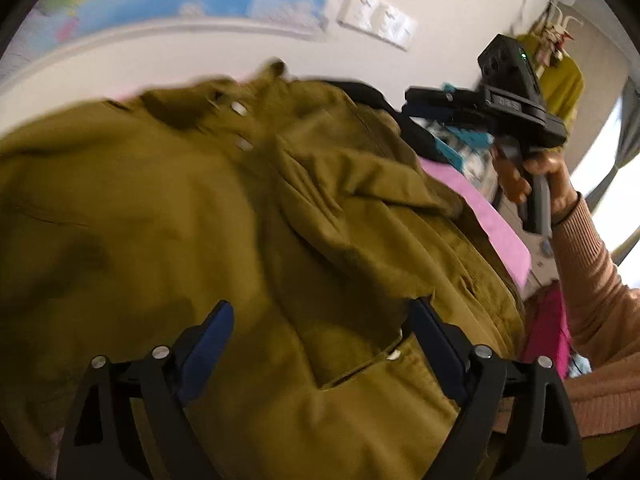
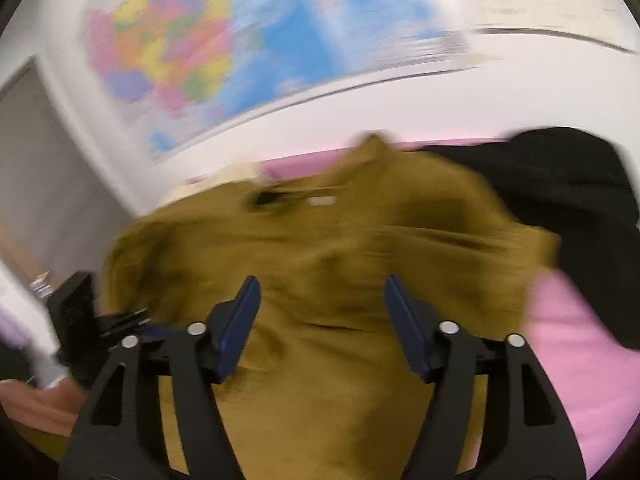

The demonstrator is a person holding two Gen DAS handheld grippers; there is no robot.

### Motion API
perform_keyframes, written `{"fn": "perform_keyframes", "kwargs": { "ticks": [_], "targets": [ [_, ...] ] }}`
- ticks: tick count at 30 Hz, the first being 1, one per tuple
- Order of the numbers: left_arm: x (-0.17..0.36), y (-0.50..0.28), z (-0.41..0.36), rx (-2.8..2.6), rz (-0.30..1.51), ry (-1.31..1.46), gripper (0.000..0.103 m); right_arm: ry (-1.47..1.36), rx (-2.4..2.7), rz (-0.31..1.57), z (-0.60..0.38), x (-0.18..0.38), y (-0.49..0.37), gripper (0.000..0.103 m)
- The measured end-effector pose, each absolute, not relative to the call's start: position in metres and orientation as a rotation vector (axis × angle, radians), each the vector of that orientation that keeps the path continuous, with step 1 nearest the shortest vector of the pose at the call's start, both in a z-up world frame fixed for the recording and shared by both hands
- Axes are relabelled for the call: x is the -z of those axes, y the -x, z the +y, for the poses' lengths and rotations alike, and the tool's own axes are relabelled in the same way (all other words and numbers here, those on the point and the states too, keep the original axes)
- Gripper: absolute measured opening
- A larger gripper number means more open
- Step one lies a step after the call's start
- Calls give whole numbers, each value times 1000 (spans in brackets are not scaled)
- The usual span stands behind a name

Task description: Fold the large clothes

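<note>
While the jacket lies rumpled on the pink sheet, collar toward the far edge, we hold both tools spread and empty: left gripper above its near hem, right gripper above its middle, equally near.

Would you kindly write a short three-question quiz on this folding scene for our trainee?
1. True or false: the left gripper is clamped on the olive jacket.
2. What colour is the sheet under the jacket?
3. Which lies beside the jacket's collar end? A. black garment B. white towel C. blue jeans

Key: 1. False, both it and the right gripper are open, holding nothing. 2. Pink. 3. A.
</note>
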State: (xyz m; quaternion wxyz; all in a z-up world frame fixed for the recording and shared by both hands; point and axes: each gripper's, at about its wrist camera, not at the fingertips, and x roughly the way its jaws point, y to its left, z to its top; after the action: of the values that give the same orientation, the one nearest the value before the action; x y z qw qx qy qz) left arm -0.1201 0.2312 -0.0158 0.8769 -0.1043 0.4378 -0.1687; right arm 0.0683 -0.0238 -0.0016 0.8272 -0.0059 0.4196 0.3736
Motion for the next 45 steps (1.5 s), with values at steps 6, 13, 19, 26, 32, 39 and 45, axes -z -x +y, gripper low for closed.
{"fn": "perform_keyframes", "kwargs": {
  "ticks": [6, 13, 19, 26, 32, 39, 45],
  "targets": [
    [6, 138, 222, 443, 815, 211, 94, -105, -582, 1014, -91, 62, -98, 66],
    [38, 106, 233, 321, 968, 264, 37, -189, -701, 1026, -94, 93, -105, 62],
    [13, 83, 299, 186, 922, 391, 3, -274, -768, 951, -113, 76, -108, 3],
    [-12, 63, 359, 2, 849, 366, 4, -286, -682, 894, -138, 59, -108, 5],
    [11, 54, 362, -71, 905, 310, 17, -141, -544, 888, -121, 58, -102, 36],
    [3, 49, 337, -94, 882, 206, 47, 142, -567, 757, -56, 26, -79, 42],
    [4, 44, 337, -93, 877, 196, 47, 56, -401, 862, -88, 50, -106, 44]
  ]
}}
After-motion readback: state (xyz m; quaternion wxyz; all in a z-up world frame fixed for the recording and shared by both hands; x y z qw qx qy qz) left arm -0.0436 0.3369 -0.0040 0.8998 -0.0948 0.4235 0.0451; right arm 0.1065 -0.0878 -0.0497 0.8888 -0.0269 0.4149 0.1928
